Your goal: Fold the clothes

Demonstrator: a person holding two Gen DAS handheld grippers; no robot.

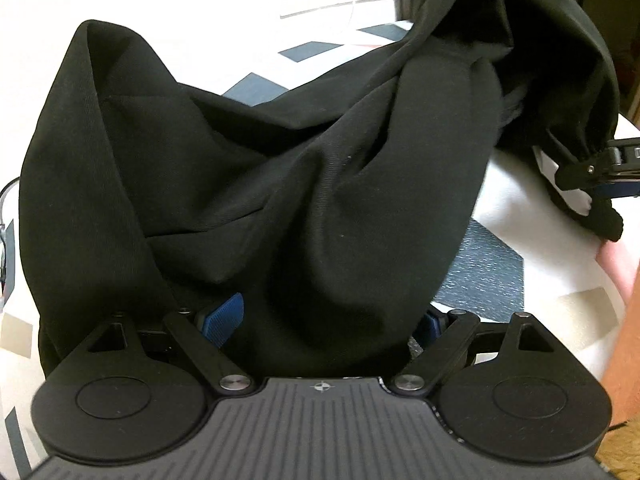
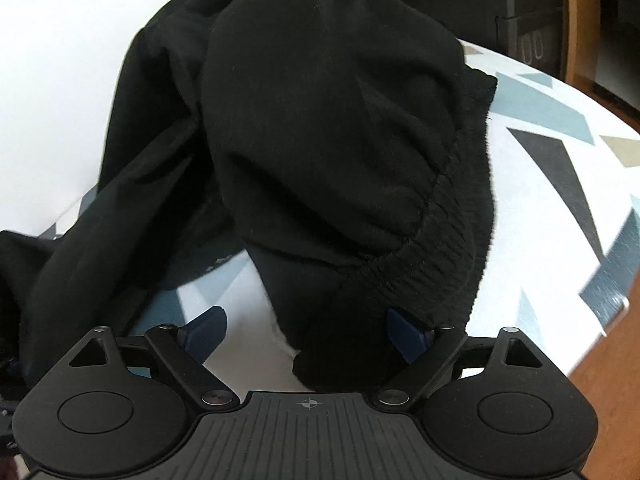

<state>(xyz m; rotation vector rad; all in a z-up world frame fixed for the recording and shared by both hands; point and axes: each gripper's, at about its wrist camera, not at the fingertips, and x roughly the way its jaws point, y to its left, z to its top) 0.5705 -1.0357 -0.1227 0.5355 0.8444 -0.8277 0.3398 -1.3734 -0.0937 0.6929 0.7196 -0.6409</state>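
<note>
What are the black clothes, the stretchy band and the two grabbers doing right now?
black garment: bunched and twisted, draped between both grippers, not folded yet.
elastic waistband: gathered, hanging at the right gripper.
left gripper: jaws wide, cloth lying between them.
right gripper: jaws wide, cloth between them, only the right pad touching it.
patterned tablecloth: spread flat under the garment.

black garment (image 1: 280, 168), crumpled, elastic waistband (image 2: 440, 240), on patterned tabletop (image 2: 560, 160)

White worktop (image 2: 540, 208) printed with grey-blue, black and tan angular patches; dark cabinet (image 2: 500, 8) behind its far edge.
</note>
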